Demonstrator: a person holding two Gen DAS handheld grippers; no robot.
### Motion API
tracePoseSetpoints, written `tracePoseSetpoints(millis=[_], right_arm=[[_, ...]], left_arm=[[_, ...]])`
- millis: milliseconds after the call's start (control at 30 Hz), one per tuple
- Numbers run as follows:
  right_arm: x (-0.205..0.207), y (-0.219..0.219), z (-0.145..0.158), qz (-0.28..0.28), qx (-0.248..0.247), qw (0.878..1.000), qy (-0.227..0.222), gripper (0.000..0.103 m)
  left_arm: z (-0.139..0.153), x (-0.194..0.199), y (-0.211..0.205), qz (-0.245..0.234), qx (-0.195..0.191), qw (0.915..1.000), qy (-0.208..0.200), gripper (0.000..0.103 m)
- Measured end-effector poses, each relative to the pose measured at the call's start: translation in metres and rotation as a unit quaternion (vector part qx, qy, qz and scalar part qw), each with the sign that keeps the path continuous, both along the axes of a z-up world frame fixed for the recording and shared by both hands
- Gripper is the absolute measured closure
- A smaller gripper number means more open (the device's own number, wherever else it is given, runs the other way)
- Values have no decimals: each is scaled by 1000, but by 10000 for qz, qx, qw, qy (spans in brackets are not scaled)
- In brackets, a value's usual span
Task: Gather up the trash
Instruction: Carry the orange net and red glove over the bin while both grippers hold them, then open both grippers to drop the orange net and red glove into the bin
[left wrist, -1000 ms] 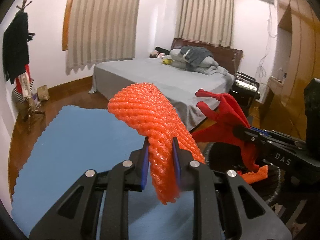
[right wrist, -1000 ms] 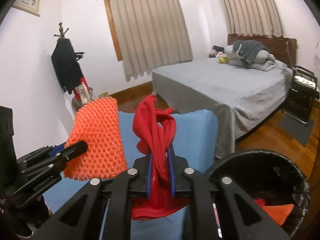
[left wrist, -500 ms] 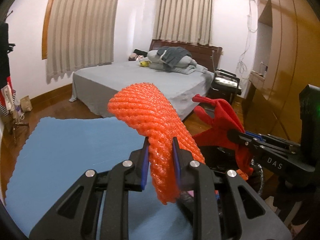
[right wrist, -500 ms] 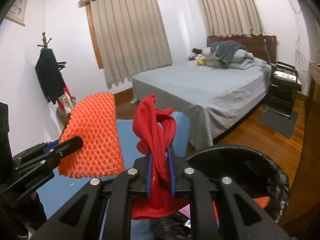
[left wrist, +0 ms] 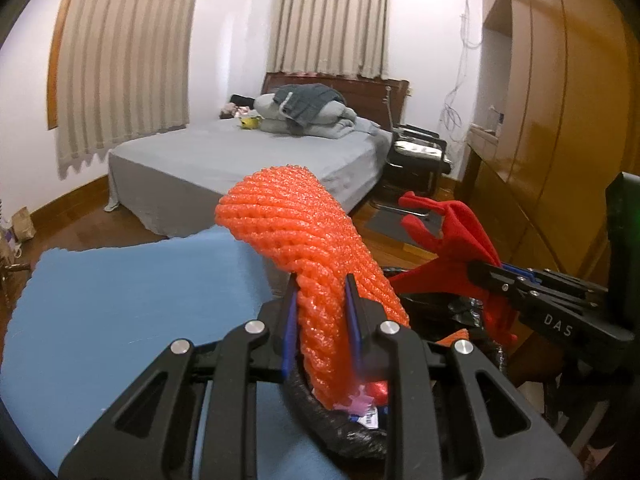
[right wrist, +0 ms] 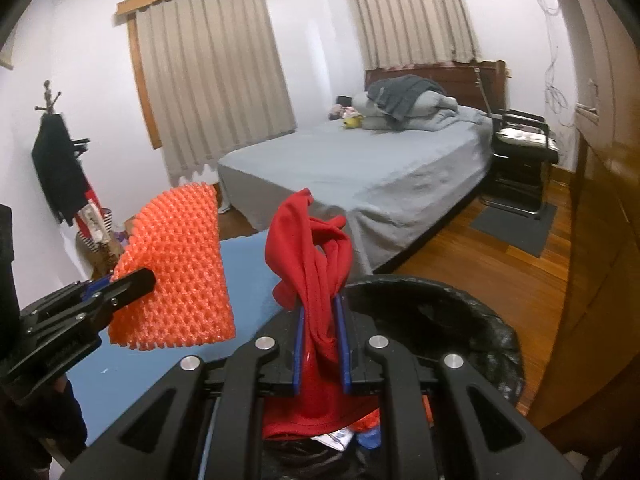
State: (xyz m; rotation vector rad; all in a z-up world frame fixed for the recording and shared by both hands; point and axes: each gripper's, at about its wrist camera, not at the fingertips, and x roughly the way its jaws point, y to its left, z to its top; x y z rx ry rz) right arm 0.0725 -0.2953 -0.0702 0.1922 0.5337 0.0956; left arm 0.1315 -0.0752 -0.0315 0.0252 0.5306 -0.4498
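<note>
My left gripper [left wrist: 320, 280] is shut on an orange foam net sleeve [left wrist: 304, 232], which arches up and forward from between the blue pads. My right gripper [right wrist: 320, 300] is shut on a crumpled red cloth [right wrist: 308, 248]. Each view shows the other gripper too: the right one with the red cloth [left wrist: 452, 236] at the right, the left one with the orange net [right wrist: 176, 272] at the left. A bin lined with a black bag [right wrist: 472, 320] sits right below both grippers, its rim [left wrist: 344, 436] under the left fingers. Bits of orange, pink and blue trash lie inside.
A blue mat [left wrist: 120, 300] covers the floor on the left. A bed with grey sheets [right wrist: 360, 168] stands ahead, a black chair [right wrist: 520, 152] beside it. Wooden wardrobe doors [left wrist: 560, 120] run along the right. A coat stand [right wrist: 60, 168] is by the left wall.
Both grippers have swung to the right with their loads held. The bed and wardrobe have slid leftward in view, and the black bin now lies directly beneath the fingers.
</note>
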Motion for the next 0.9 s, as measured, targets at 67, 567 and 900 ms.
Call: tracePoseSetpoints(millis=[67,567,900], right_arm=[[-1,-7,-3,-86,-5,10000,27,89],[10,-53,-41,-492,82,9977,459,84],[17,-61,-66,-594,116,9954,748,72]], left_arm=[[-3,3,-8,-115,30,9999,15,83],[-48,29,-62,-757,306,9956,466,81],[-69,45,-74,-900,361,9925,740,55]])
